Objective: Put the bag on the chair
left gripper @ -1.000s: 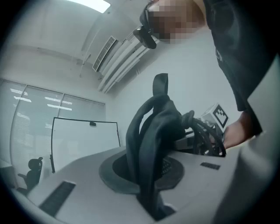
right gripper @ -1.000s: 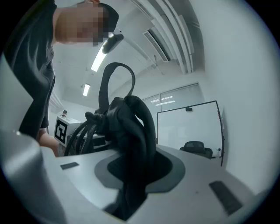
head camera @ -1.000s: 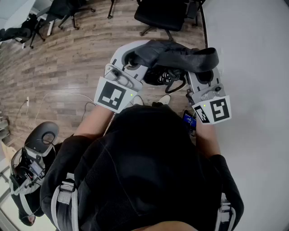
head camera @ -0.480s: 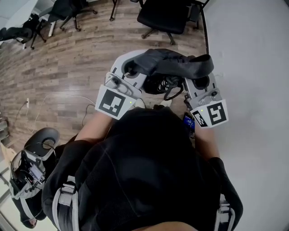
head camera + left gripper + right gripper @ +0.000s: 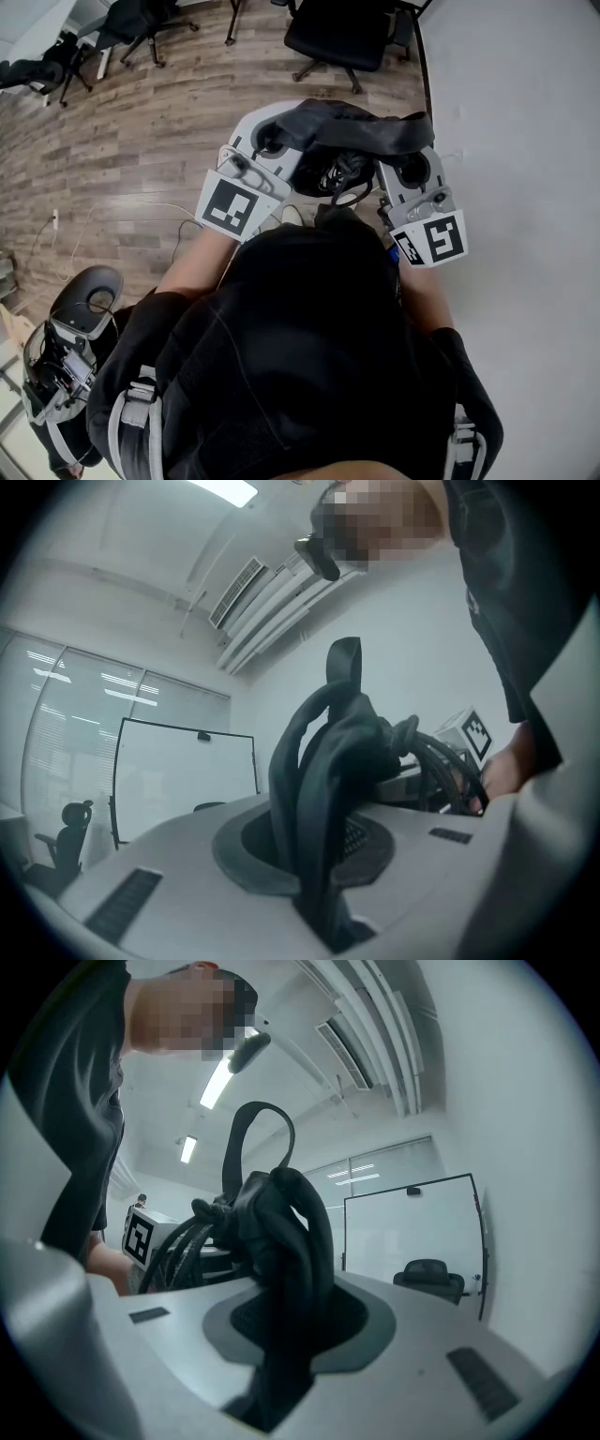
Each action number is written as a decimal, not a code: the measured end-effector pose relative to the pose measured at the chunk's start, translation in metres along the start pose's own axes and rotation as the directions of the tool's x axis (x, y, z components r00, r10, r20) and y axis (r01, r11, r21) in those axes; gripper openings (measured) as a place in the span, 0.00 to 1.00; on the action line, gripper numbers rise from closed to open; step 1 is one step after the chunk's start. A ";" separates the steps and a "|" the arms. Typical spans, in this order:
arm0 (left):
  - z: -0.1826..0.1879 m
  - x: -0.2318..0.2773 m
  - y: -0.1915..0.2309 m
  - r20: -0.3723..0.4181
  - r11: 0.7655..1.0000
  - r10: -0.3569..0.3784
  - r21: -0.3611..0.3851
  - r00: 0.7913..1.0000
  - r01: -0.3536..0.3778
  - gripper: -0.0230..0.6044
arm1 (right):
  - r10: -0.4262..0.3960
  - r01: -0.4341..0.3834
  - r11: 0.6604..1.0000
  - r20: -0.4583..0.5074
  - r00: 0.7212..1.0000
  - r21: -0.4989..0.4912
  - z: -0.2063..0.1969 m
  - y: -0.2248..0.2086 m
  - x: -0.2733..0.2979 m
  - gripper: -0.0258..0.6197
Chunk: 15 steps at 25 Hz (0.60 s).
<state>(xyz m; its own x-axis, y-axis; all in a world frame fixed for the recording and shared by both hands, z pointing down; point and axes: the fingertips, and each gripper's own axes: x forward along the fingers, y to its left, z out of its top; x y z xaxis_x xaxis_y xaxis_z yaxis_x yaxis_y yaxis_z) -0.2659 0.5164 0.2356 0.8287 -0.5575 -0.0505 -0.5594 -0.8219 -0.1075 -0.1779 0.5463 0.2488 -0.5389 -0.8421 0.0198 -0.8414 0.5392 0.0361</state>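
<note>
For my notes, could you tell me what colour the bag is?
The bag is black, best seen in the head view.

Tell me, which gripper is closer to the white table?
Right. The right gripper is at the table's edge; the left gripper is further left, above the wood floor. Both are shut on the bag.
</note>
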 end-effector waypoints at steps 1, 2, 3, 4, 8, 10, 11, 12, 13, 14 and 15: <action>-0.003 0.002 0.001 -0.005 1.000 -0.005 -0.005 1.000 0.005 0.10 | -0.001 0.001 1.000 0.000 1.000 0.000 -0.001 -0.002 0.001 0.16; -0.006 0.004 0.002 -0.009 1.000 -0.011 -0.010 1.000 0.011 0.10 | -0.003 0.003 1.000 0.001 1.000 0.000 -0.003 -0.005 0.002 0.16; -0.009 0.007 0.003 -0.012 1.000 -0.014 -0.015 1.000 0.014 0.10 | -0.005 0.005 1.000 0.002 1.000 0.001 -0.004 -0.008 0.003 0.16; -0.012 0.012 0.004 -0.013 1.000 -0.015 -0.022 1.000 0.015 0.10 | -0.006 0.006 1.000 0.002 1.000 0.001 -0.006 -0.012 0.005 0.16; -0.018 0.033 0.012 -0.005 0.999 -0.009 -0.045 1.000 0.009 0.10 | 0.002 -0.002 1.000 0.002 1.000 -0.002 -0.012 -0.032 0.012 0.16; -0.018 0.043 0.014 -0.011 0.999 -0.004 -0.051 1.000 0.003 0.10 | 0.009 -0.009 1.000 0.006 1.000 -0.003 -0.010 -0.042 0.015 0.16; -0.017 0.048 0.015 -0.015 0.999 -0.002 -0.052 1.000 0.001 0.10 | 0.012 -0.012 1.000 0.007 1.000 -0.004 -0.009 -0.048 0.016 0.16; -0.017 0.055 0.015 -0.017 0.999 0.000 -0.050 1.000 -0.001 0.10 | 0.015 -0.015 1.000 0.009 1.000 -0.004 -0.009 -0.055 0.017 0.16; -0.018 0.062 0.016 -0.020 0.999 0.000 -0.047 1.000 -0.001 0.10 | 0.019 -0.019 1.000 0.011 1.000 -0.004 -0.009 -0.062 0.018 0.16; -0.019 0.069 0.017 -0.022 0.999 0.002 -0.041 1.000 -0.003 0.10 | 0.022 -0.022 1.000 0.014 1.000 -0.004 -0.010 -0.070 0.020 0.16; -0.019 0.077 0.019 -0.021 0.999 0.005 -0.036 1.000 -0.005 0.10 | 0.025 -0.025 1.000 0.016 1.000 -0.004 -0.010 -0.078 0.022 0.16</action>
<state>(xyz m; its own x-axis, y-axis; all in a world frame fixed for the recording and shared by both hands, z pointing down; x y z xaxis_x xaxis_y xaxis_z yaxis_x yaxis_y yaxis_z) -0.2131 0.4558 0.2489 0.8256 -0.5635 -0.0302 -0.5641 -0.8226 -0.0714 -0.1237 0.4854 0.2565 -0.5603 -0.8283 0.0043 -0.8276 0.5600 0.0395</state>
